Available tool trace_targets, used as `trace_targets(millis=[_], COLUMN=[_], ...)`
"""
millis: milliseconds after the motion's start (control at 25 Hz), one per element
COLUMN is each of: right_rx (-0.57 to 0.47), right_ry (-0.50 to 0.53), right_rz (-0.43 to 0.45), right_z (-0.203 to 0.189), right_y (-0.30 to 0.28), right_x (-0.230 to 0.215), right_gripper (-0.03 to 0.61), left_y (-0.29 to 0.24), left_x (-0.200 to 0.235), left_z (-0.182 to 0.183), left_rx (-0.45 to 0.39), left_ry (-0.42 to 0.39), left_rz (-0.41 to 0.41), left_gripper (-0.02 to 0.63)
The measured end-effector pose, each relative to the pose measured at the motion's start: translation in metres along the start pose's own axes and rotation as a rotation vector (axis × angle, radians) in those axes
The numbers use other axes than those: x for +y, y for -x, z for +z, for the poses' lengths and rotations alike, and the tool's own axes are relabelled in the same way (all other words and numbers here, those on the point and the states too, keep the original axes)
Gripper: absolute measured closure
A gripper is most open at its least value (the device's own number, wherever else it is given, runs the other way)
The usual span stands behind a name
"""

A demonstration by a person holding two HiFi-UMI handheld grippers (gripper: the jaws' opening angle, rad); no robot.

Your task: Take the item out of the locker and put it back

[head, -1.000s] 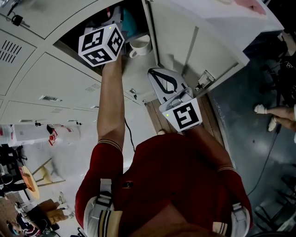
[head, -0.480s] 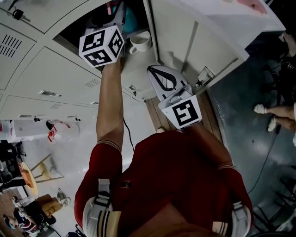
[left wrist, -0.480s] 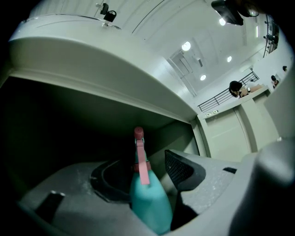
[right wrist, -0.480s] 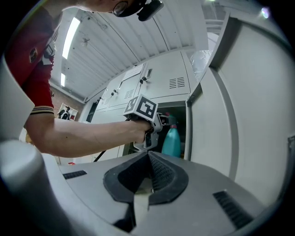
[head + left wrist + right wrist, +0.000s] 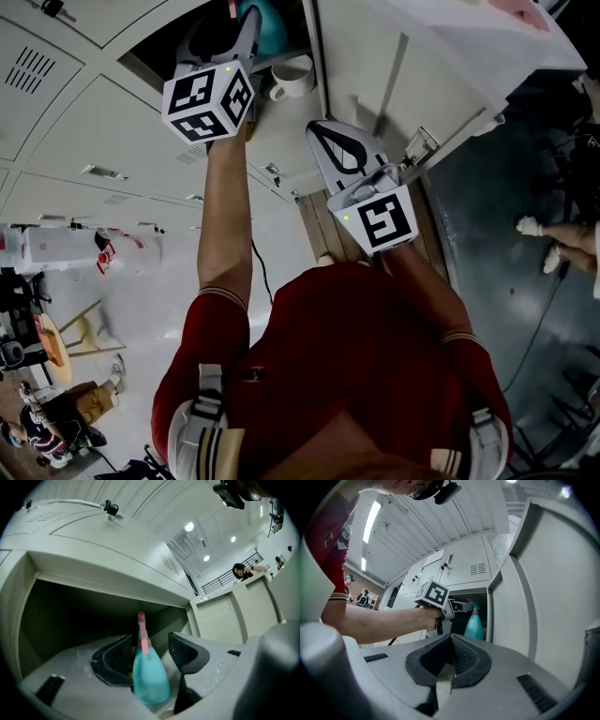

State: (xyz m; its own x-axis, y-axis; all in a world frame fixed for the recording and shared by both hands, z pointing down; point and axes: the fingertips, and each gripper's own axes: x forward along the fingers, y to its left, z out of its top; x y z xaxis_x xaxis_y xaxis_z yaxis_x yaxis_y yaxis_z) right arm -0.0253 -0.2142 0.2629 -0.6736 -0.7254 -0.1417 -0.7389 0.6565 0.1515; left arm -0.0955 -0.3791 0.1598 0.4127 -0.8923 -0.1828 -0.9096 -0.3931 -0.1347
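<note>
The teal spray bottle (image 5: 150, 679) stands upright on the floor of the open locker (image 5: 108, 585), a little way inside its mouth, with its pink trigger head uppermost. It looks like a thin plastic bottle with a smooth, rounded body. My judgement is that it is light to middling in weight, depending on its fill, which cannot be read here. The walls would give slightly under pressure and could slide on the pads. Being tall on a small foot, it may tip if nudged near the top.

The best hold is probably across the broad part of the body, below the shoulder. The pink head and trigger are better left alone, since a squeeze there could spray or strain the neck.

The left tongs (image 5: 151, 644) reach into the locker and stand wide, having just been opening. The bottle sits between the two pads, closer to the left one. A gap shows on the right side at least, so nothing presses on it and it rests on its own base.

The right tongs (image 5: 451, 641) hang outside the locker, in front of its opened door (image 5: 513, 611), with both pads closed together on nothing. A white mug (image 5: 291, 80) stands near the locker's front edge on the door side, close to any path the bottle takes out.
</note>
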Motion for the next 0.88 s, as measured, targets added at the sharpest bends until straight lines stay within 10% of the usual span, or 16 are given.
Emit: trace_targets(millis=[880], right_rx=[-0.057], right_ry=[-0.025], right_rz=[0.010], right_z=[0.026], right_y=[0.023], right_x=[0.010], right_gripper=[0.581], left_y=[0.089], left_x=[-0.040], left_z=[0.005], left_rx=[-0.002], left_ry=[0.012], left_rz=[-0.011], left_gripper=[0.400])
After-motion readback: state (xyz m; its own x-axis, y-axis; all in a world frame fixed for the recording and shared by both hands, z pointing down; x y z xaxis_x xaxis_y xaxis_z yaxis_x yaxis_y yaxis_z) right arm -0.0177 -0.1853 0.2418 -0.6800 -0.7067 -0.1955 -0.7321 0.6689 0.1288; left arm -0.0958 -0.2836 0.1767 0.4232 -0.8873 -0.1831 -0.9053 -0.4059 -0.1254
